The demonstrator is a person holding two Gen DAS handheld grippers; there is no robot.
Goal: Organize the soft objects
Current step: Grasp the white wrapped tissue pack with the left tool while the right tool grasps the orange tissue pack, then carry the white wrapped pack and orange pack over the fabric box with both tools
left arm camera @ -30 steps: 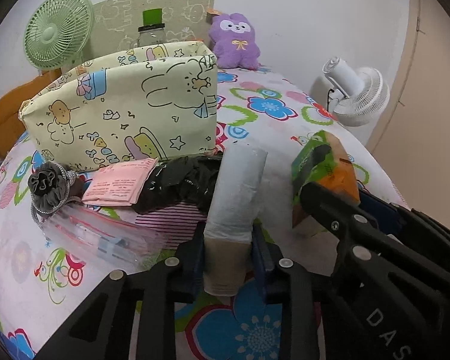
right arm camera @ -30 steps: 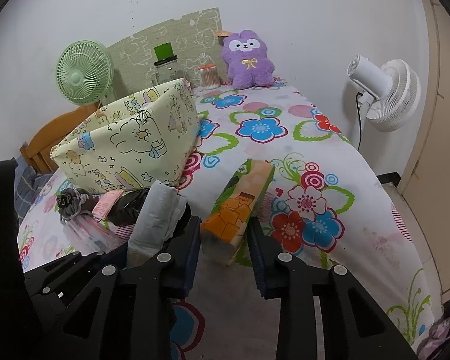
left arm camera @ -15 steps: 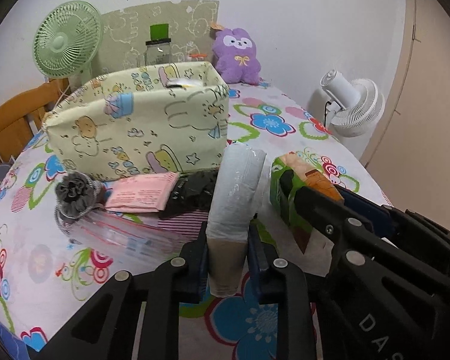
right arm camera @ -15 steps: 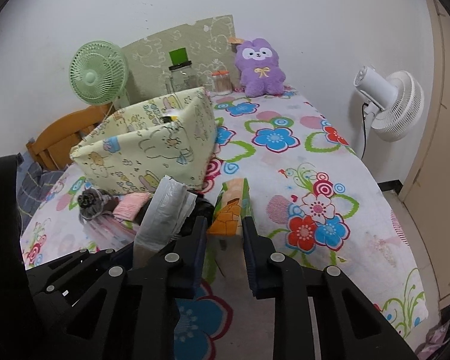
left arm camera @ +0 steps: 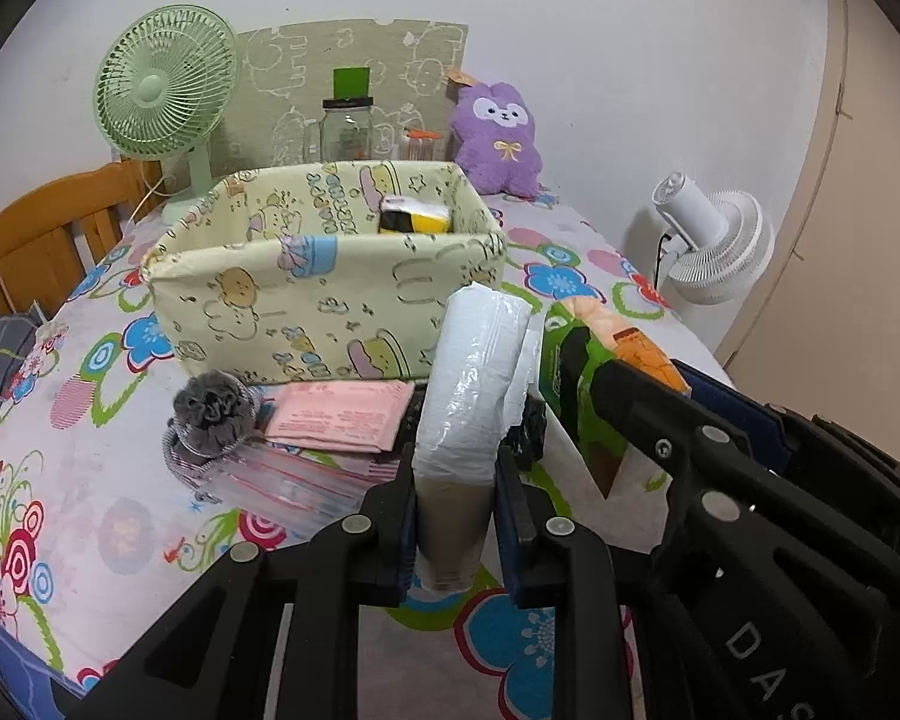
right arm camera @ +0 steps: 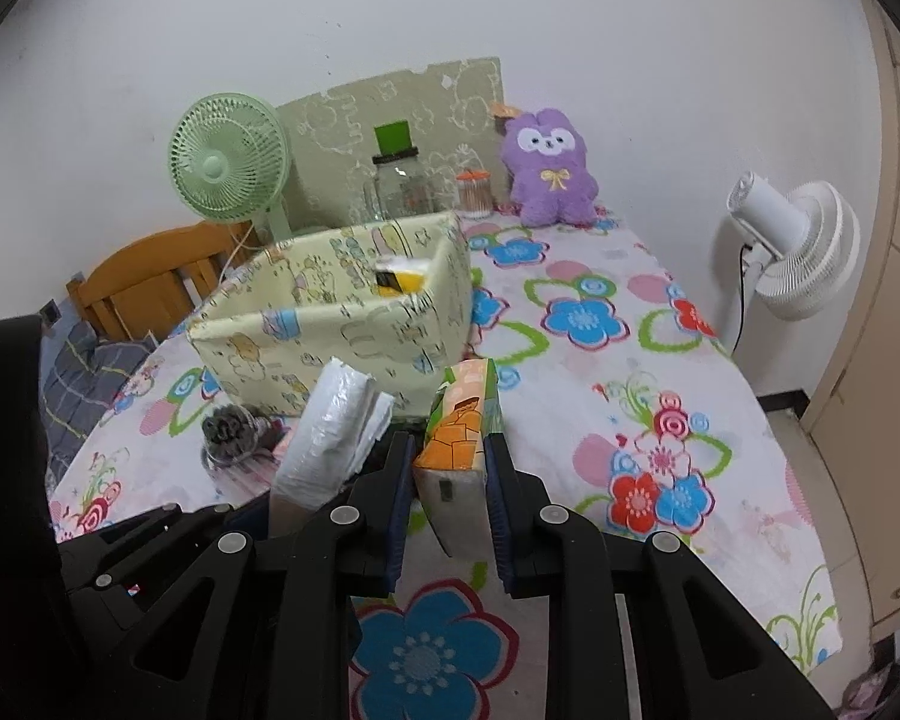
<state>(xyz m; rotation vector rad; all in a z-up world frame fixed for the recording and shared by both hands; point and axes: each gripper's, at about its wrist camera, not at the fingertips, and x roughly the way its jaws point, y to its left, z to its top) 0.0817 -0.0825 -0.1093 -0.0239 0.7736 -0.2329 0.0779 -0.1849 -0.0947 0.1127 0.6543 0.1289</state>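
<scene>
My left gripper (left arm camera: 455, 480) is shut on a white plastic-wrapped roll (left arm camera: 477, 378) and holds it upright above the table, in front of the pale yellow cartoon fabric box (left arm camera: 324, 294). The roll also shows in the right wrist view (right arm camera: 330, 438). My right gripper (right arm camera: 447, 468) is shut on an orange and green tissue pack (right arm camera: 462, 420), lifted off the table; the pack shows in the left wrist view (left arm camera: 606, 354). The box (right arm camera: 330, 330) holds a yellow and black item (left arm camera: 414, 219).
On the flowered tablecloth (right arm camera: 600, 420) lie a grey drawstring pouch (left arm camera: 213, 414), a pink packet (left arm camera: 342, 414), a clear zip bag (left arm camera: 282, 474) and a black bag (left arm camera: 528, 420). A green fan (left arm camera: 162, 84), a jar (left arm camera: 345, 126) and a purple plush (left arm camera: 501, 138) stand at the back. A white fan (right arm camera: 792, 246) stands right.
Both grippers have risen with their loads and now look down into the box. The right gripper closed on the tissue pack and lifted it off the table.
</scene>
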